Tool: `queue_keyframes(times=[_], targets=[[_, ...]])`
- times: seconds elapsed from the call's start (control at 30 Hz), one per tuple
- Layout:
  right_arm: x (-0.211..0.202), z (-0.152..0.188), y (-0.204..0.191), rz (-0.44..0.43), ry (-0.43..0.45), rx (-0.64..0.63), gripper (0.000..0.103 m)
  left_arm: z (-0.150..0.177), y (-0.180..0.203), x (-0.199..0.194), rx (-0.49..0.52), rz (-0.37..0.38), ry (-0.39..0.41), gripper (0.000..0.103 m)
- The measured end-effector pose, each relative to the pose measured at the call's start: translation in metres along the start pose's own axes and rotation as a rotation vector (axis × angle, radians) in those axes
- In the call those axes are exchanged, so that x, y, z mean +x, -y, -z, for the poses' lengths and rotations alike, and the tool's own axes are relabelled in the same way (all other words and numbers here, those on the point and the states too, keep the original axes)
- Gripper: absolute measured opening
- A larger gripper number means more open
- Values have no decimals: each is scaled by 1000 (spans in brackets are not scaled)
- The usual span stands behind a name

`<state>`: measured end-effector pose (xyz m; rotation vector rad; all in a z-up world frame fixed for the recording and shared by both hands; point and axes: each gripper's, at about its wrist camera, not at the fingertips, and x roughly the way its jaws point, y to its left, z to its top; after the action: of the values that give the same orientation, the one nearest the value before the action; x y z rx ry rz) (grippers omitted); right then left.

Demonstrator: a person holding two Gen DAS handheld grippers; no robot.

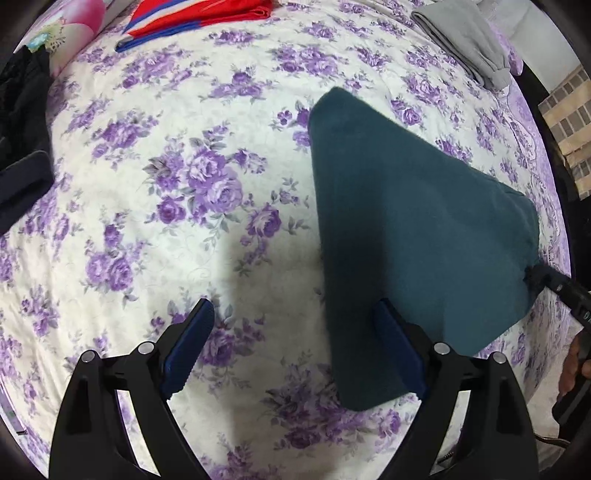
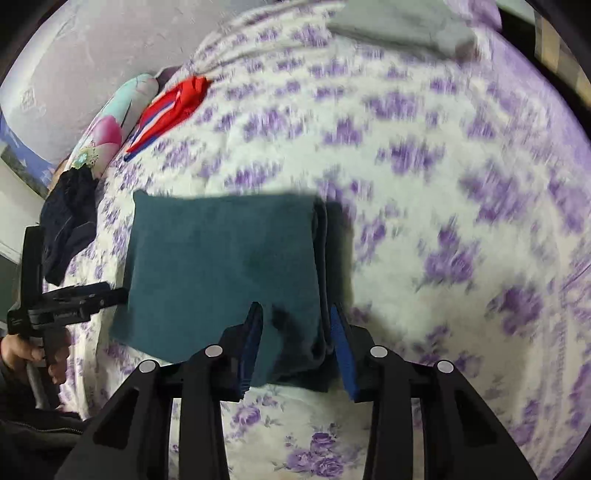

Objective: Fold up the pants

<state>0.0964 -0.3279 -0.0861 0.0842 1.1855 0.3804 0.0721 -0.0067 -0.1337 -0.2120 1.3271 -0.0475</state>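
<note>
The dark teal pants (image 1: 417, 236) are folded into a thick packet and hang lifted above the floral bedspread (image 1: 192, 192). My left gripper (image 1: 295, 314) is open, its right finger beside the packet's near edge, holding nothing. My right gripper (image 2: 297, 314) is shut on the folded edge of the teal pants (image 2: 221, 258). It shows in the left wrist view (image 1: 554, 284) at the packet's right corner. The left gripper shows in the right wrist view (image 2: 74, 299), just left of the packet.
Folded grey pants (image 1: 461, 40) lie at the far right of the bed. A red and blue garment (image 1: 192, 18) lies at the far left beside a flowered pillow (image 1: 70, 29). Dark clothes (image 1: 22, 122) lie at the left edge.
</note>
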Motion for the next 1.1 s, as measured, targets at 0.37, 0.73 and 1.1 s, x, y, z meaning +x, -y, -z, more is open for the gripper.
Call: queue_keyframes(times=[0.37,0.73,1.1], targets=[[38,0,1,133,-96,33,51,4,3,8,-7,15,-23,88],[-10,-11,29,6,103,238,78,-23,3,-7,4,58,-44,89],[7,-7,37,-42,59,287,82,-51,23,23,13,177,-200,89]])
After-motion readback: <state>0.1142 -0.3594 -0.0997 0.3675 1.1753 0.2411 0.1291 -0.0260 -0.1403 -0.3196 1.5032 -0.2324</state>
